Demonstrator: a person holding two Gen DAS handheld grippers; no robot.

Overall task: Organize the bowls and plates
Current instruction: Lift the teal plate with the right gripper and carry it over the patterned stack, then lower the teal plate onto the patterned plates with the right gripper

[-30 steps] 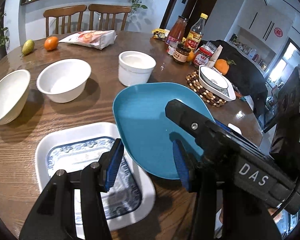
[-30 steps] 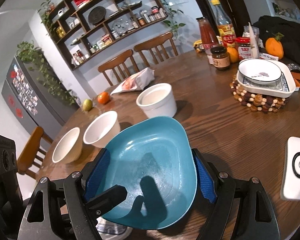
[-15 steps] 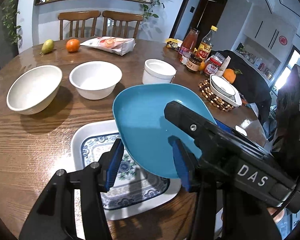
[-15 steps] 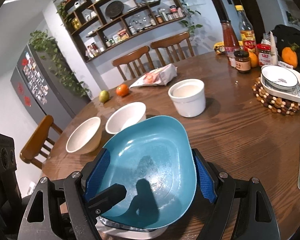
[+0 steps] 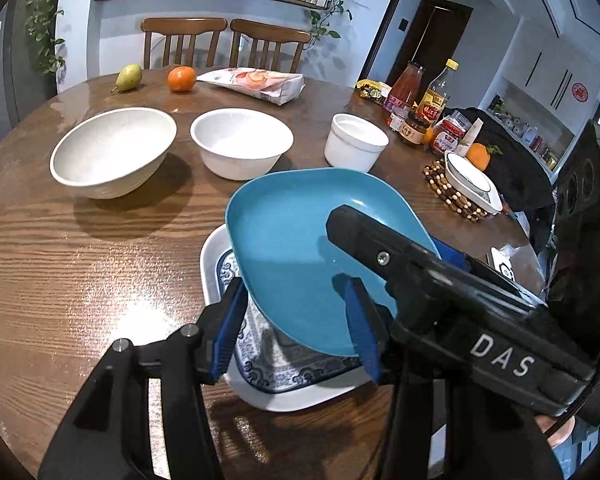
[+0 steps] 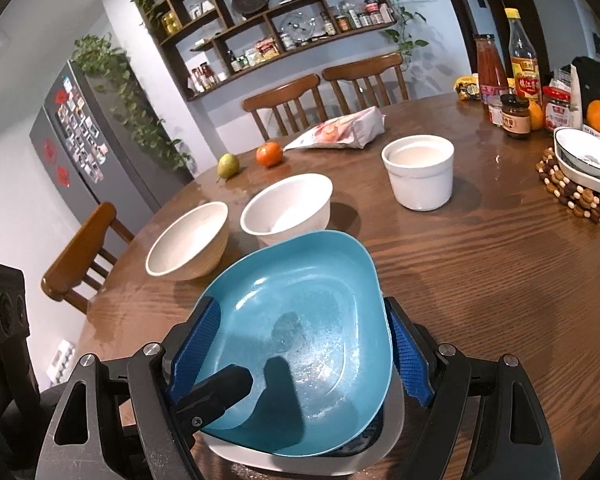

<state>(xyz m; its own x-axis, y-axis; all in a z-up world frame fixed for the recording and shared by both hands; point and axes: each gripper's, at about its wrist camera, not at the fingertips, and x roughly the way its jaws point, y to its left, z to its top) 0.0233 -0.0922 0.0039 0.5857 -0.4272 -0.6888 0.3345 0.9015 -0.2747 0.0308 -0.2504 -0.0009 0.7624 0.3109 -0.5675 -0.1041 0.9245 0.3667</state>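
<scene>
A teal plate (image 5: 300, 248) (image 6: 300, 320) hangs tilted over a white square plate with a blue pattern (image 5: 268, 360) (image 6: 372, 452). My right gripper (image 6: 300, 356) is shut across the teal plate, pads on both sides. My left gripper (image 5: 296, 328) is open just above the white plate, with the teal plate's near edge between its fingers; whether they touch it I cannot tell. Two white bowls (image 5: 114, 152) (image 5: 242, 148) and a white ramekin (image 5: 356, 142) stand behind on the wooden table (image 5: 80, 260).
A small dish stack on a beaded trivet (image 5: 466, 184) is at the right, with sauce bottles and jars (image 5: 416, 100) behind. A pear (image 5: 129, 77), an orange (image 5: 181, 79) and a snack bag (image 5: 256, 84) lie at the far side. Chairs stand beyond.
Both grippers and the teal plate have moved left over the table, so the teal plate now covers more of the white plate. The bowls appear shifted right in view.
</scene>
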